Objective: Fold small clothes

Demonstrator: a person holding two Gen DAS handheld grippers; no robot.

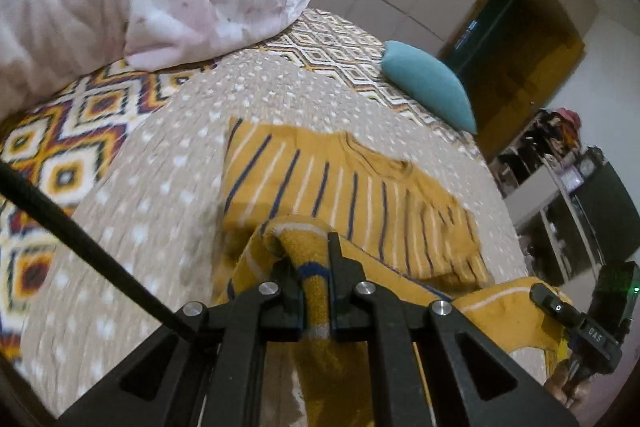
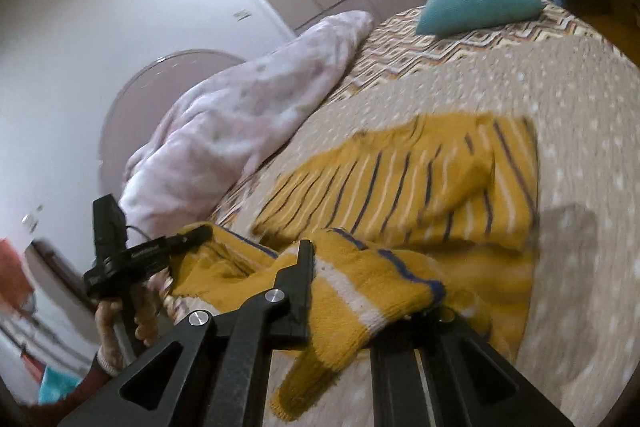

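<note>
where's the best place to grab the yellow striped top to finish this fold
Probably its near hem, one corner per tool, coming from the near side. The top lies with its far part flat on the bed, stripes running away from the cameras. The left hand-held gripper and right hand-held gripper are shut on that hem, lifted, ready to fold towards the collar.
</note>
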